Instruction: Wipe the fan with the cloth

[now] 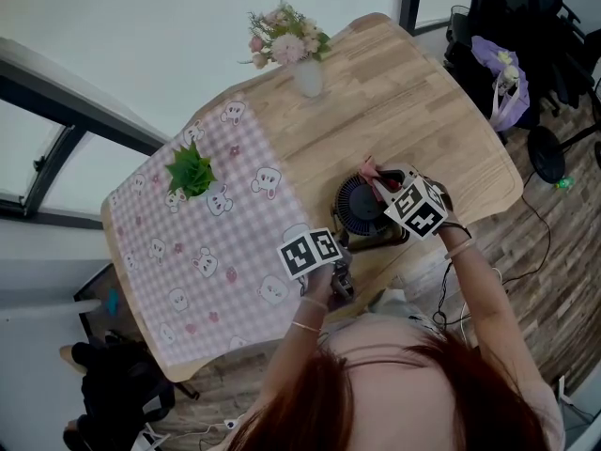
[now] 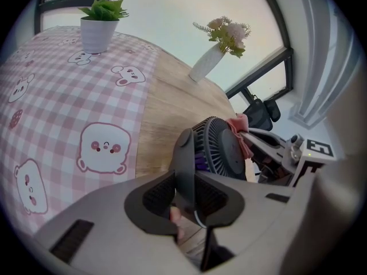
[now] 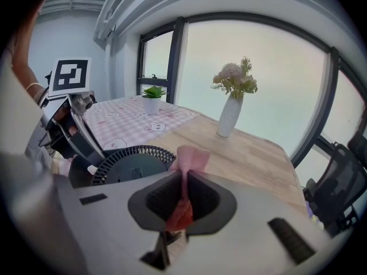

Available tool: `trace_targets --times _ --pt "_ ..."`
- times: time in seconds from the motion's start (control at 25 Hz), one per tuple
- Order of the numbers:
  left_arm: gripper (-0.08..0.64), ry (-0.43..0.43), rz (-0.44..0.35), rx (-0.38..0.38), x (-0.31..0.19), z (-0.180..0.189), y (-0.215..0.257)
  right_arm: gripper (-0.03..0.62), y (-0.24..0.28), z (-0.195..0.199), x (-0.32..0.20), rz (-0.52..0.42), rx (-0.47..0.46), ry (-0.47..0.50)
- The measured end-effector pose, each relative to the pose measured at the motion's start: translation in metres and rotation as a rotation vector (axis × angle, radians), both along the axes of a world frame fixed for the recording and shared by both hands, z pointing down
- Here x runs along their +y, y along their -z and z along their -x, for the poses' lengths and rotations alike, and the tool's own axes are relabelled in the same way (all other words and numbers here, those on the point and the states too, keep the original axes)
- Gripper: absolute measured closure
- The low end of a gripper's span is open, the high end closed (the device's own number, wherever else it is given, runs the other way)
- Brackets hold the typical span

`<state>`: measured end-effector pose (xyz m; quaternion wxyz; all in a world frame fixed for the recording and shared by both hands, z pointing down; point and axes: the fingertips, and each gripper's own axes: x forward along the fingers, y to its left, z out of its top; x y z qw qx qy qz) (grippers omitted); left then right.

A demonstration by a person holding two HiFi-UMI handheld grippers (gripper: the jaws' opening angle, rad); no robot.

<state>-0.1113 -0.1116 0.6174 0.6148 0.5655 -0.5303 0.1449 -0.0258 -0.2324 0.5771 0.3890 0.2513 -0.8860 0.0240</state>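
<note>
Both clenched: your left gripper (image 2: 184, 198) steadies the fan (image 2: 221, 148), your right gripper (image 3: 182, 202) pinches the cloth (image 3: 190, 160) beside it; sweep across its front next.

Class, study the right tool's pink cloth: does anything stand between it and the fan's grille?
Nothing visible does. The cloth, pinched in the right tool, sits right at the rim of the fan. The left tool grips the fan from its other side, off that path.

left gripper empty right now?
No: in the left gripper view, the left gripper has its jaws clamped on the dark stand of the fan.
</note>
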Motion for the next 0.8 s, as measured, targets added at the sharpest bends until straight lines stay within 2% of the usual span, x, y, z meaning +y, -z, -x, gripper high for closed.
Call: trace_targets --times 0.8 --pt "0.468 0.022 0.003 0.024 0.001 0.0 -0.001 0.568 0.0 -0.017 0.02 0.004 0.009 -0.042"
